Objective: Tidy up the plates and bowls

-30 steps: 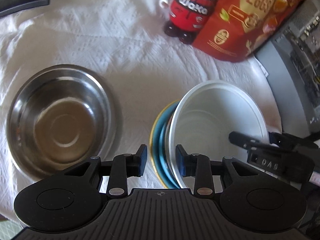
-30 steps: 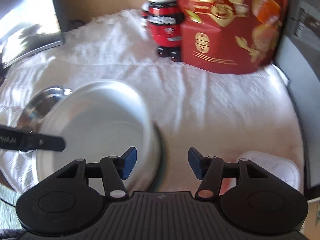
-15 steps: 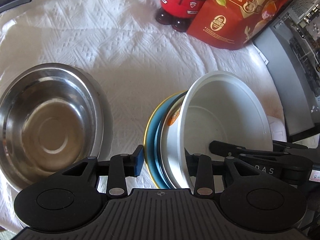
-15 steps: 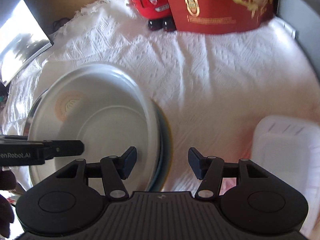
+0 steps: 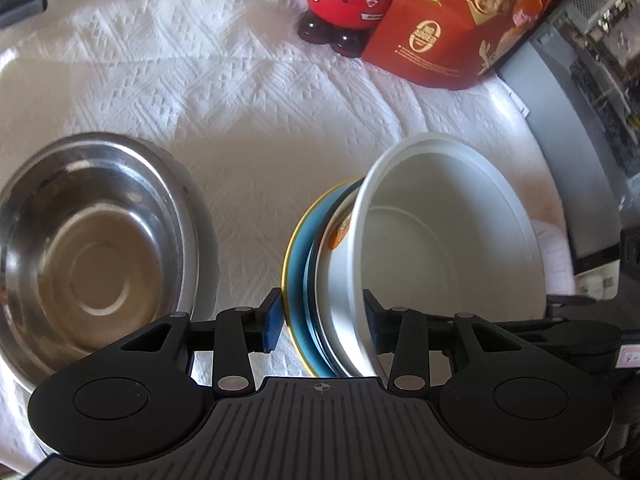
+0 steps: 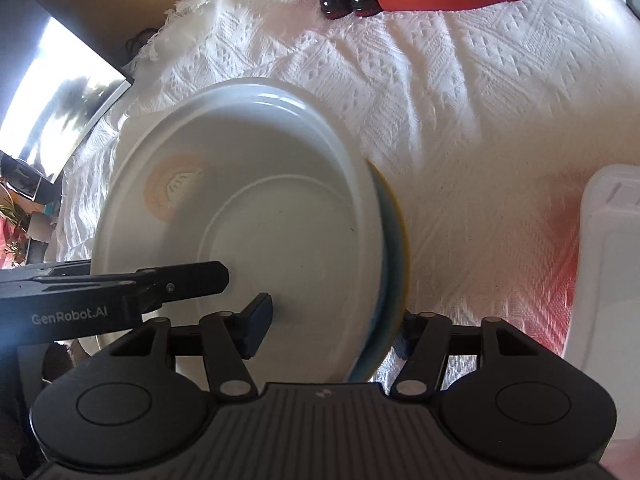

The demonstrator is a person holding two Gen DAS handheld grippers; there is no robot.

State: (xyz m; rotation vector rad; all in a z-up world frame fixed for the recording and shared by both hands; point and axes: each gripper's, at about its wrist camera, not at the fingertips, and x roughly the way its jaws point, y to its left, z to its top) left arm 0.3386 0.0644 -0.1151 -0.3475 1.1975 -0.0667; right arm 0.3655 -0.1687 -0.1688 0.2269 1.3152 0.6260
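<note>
- A white woven tablecloth (image 5: 248, 92) covers the table; at the far edge a red toy figure (image 5: 346, 0) stands against a red snack bag (image 5: 452, 28).
- Left wrist view: a steel bowl (image 5: 92, 248) sits at nine o'clock, well apart from the stack.
- Same view: the white bowl (image 5: 448, 248) rests on a blue plate (image 5: 300, 276) with a yellow rim, running from centre to about three o'clock.
- Same view: the left gripper (image 5: 322, 322) straddles the stack's near-left edge. Its jaws are opening; one pad stands just outside the plate rim, the other inside the bowl wall, and neither seems to press.
- Right wrist view: the white bowl (image 6: 248, 224) fills the centre and ten o'clock, with the blue plate (image 6: 394, 256) showing only as a sliver at its right edge. A pale plastic container (image 6: 608, 280) lies at three o'clock.
- Same view: the right gripper (image 6: 332, 332) has the stack's right edge between its fingers, one inside the bowl, one outside the plate. Its jaws are widening too, with no firm pinch visible.
- Same view: the left gripper (image 6: 188, 280) reaches into the bowl from nine o'clock.
- I judge both hands equally near, flanking the stack on opposite sides.
</note>
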